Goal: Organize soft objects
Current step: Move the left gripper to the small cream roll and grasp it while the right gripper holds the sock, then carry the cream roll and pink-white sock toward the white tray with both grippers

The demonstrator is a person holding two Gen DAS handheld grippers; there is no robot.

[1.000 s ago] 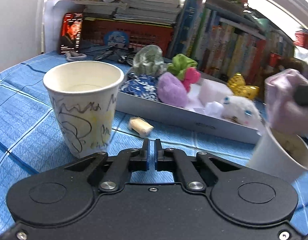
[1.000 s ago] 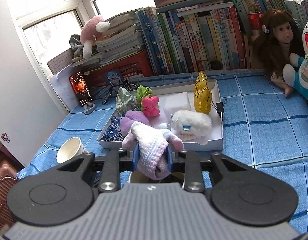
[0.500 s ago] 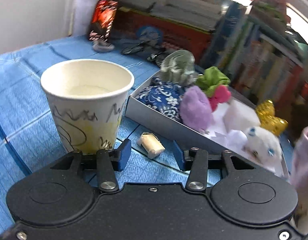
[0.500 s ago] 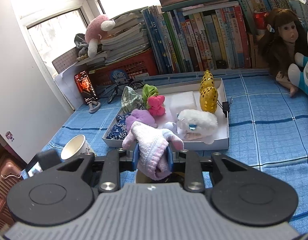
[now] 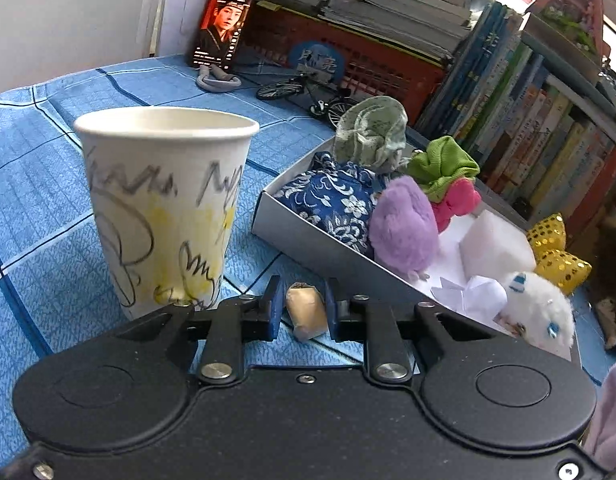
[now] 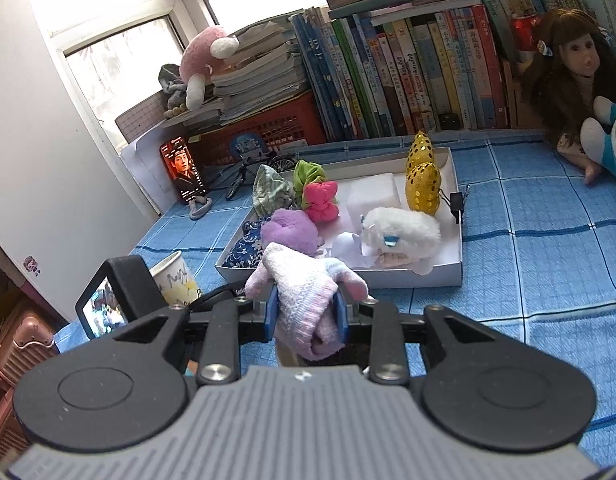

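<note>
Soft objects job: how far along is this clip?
Done: several soft toys already lie in the white tray. In hand: the right tongs are shut on a pink knitted sock; the left tongs have just closed around a small beige piece on the blue cloth beside the paper cup. Left: placing both.

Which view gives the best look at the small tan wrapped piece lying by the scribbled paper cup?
The left wrist view: the tan wrapped piece sits large and sharp between the left tongs, on the blue cloth beside the paper cup. In the right wrist view it is hidden; only the cup shows there.
</note>
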